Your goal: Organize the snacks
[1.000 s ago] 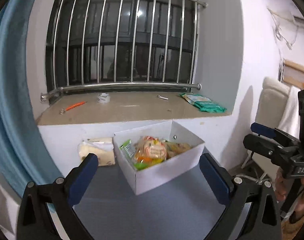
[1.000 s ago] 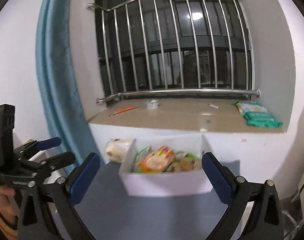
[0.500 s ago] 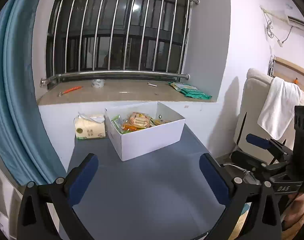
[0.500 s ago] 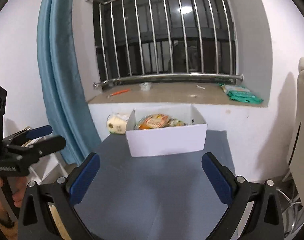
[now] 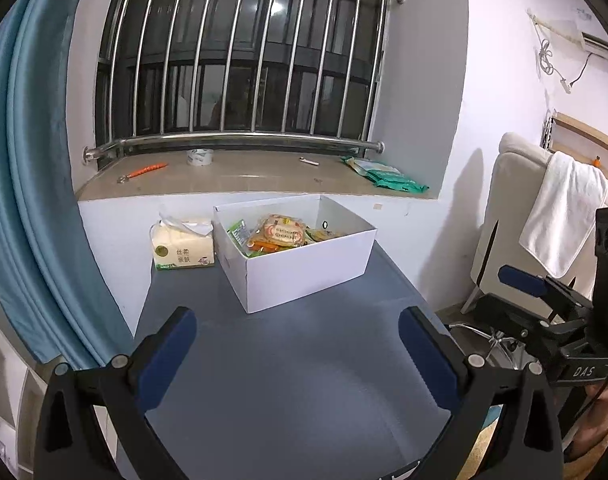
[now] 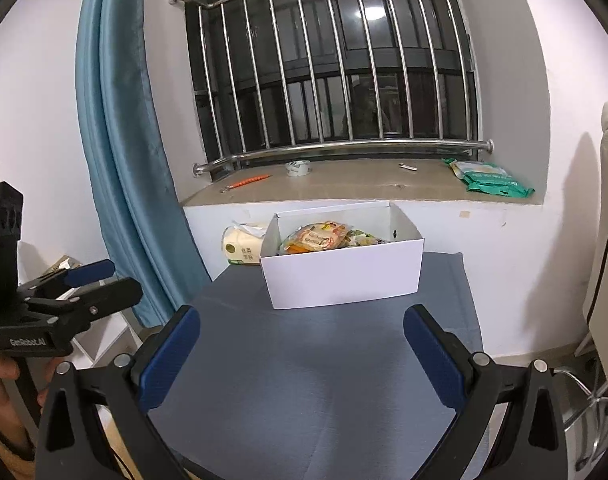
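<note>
Grey and bare in its near half, the surface (image 5: 288, 380) runs up to a white wall under a barred window (image 5: 244, 60). At 12 o'clock on it sits a white box (image 5: 304, 268), open on top and filled with snack packets (image 5: 280, 234); a round biscuit pack lies uppermost. Touching or just beside the box at its 9 o'clock stands a pack of tissues (image 5: 184, 246). On the window ledge (image 5: 244, 182) lie a roll of tape (image 5: 200, 157) at 11 o'clock and green packets (image 5: 385, 174) at 1 o'clock. Left tool (image 5: 298, 344) is spread wide and holds nothing, well short of the box. Right tool (image 6: 302, 344) is likewise spread wide and empty. A blue curtain (image 6: 116, 140) hangs at 9 o'clock.
</note>
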### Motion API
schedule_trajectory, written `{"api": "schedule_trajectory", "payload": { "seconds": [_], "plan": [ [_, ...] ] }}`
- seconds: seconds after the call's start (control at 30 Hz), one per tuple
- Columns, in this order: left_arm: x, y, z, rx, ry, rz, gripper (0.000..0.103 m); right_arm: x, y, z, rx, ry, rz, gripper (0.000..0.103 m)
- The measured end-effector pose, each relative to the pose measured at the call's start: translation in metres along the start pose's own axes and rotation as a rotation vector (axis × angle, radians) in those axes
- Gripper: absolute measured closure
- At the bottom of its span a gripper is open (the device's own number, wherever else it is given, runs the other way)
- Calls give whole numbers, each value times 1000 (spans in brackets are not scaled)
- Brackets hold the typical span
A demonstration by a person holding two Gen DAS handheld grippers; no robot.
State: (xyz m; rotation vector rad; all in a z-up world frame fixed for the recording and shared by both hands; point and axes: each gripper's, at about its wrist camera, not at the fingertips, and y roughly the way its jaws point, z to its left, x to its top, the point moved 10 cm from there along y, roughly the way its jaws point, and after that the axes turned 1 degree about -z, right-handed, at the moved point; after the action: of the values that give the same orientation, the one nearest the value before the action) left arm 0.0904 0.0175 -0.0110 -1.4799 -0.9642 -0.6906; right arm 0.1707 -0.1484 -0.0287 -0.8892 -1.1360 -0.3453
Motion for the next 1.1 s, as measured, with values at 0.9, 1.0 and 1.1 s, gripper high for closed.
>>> {"api": "schedule_trajectory", "payload": {
  "seconds": [0.9,1.0,1.1],
  "plan": [
    [-6,5,2,14,12,6,0,-2,1,2,1,18,8,0],
    [-6,5,1,14,18,9,0,-2,1,1,1,20,9,0],
    [-7,6,0,16,19,12,0,-2,1,1,1,20,12,0]
  ]
}}
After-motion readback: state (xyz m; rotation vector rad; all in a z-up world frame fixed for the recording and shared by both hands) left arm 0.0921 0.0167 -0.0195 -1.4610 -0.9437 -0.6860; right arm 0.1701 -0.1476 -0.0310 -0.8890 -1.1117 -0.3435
